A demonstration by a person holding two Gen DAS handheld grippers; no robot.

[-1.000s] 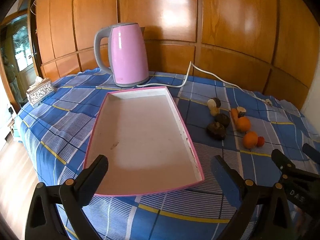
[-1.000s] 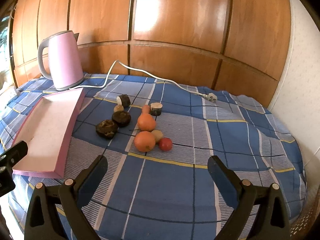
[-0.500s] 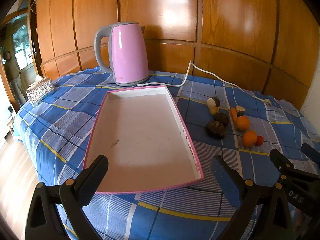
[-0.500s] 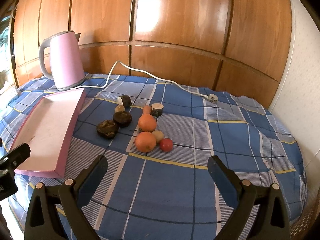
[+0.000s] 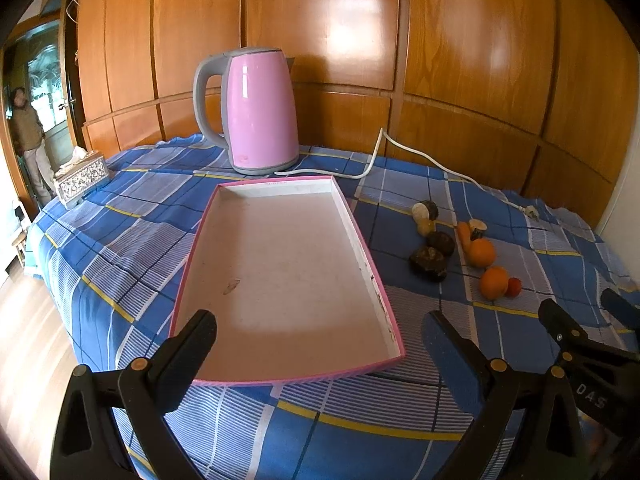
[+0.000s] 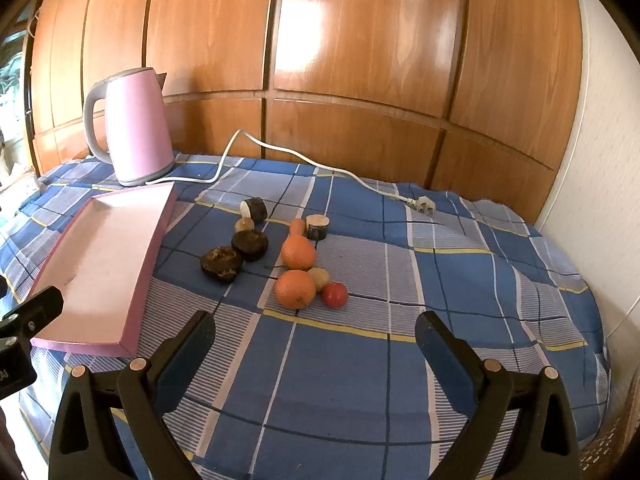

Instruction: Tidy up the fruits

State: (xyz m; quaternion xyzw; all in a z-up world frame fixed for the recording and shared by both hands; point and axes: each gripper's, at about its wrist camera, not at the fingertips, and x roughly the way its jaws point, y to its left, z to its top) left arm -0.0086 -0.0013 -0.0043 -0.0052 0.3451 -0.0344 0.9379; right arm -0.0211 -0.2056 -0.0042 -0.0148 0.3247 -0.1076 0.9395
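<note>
An empty pink tray (image 5: pixel 280 264) (image 6: pixel 100 256) lies on the blue checked cloth. To its right sits a cluster of fruits: two oranges (image 6: pixel 295 289) (image 5: pixel 493 282), a small red fruit (image 6: pixel 335 295), two dark lumpy fruits (image 6: pixel 221 263) (image 5: pixel 428 258), a carrot-like piece (image 6: pixel 297 227) and cut round pieces (image 6: pixel 317 227). My left gripper (image 5: pixel 320 336) is open and empty over the tray's near edge. My right gripper (image 6: pixel 314 336) is open and empty, just short of the near orange.
A pink kettle (image 5: pixel 260 112) (image 6: pixel 134 128) stands behind the tray, its white cord and plug (image 6: pixel 422 204) trailing right across the cloth. A tissue box (image 5: pixel 82 178) sits at the far left. A person (image 5: pixel 28 140) stands in the doorway. Wood panels back the table.
Both grippers have drifted slightly; the views shifted a little. The person appeared in the doorway. Nothing was grasped or moved.
</note>
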